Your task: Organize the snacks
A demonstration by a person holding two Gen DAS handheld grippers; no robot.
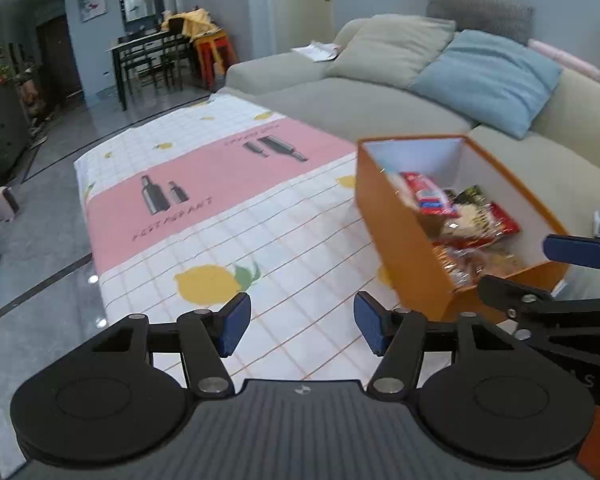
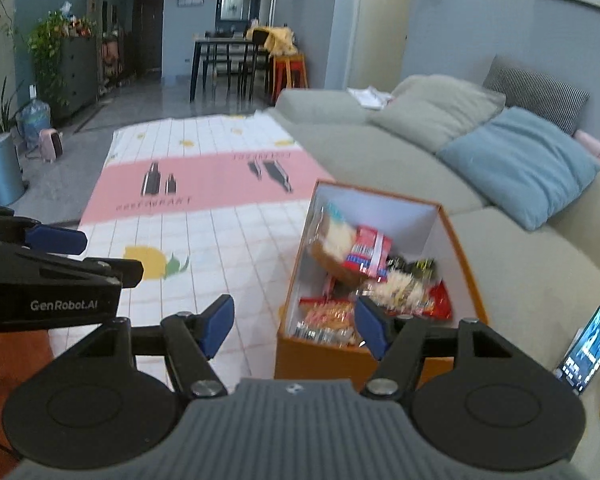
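Beside the orange box point(image 1: 404, 240) of snack packets point(image 2: 364, 280), the left gripper point(image 1: 302, 326) and the right gripper point(image 2: 294, 328) both gape wide, holding nothing.

Orange box point(image 1: 404, 236), pink-and-white checked lemon-print tablecloth point(image 1: 204, 184), light blue cushion point(image 1: 488, 76)

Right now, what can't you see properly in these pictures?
- Snack packets in the orange box: blurred in both views, labels unreadable.
- Box's near end: right wrist view, covered by the right hand-held gripper.
- Phone: screen too small to read; left wrist view cuts it at the edge.
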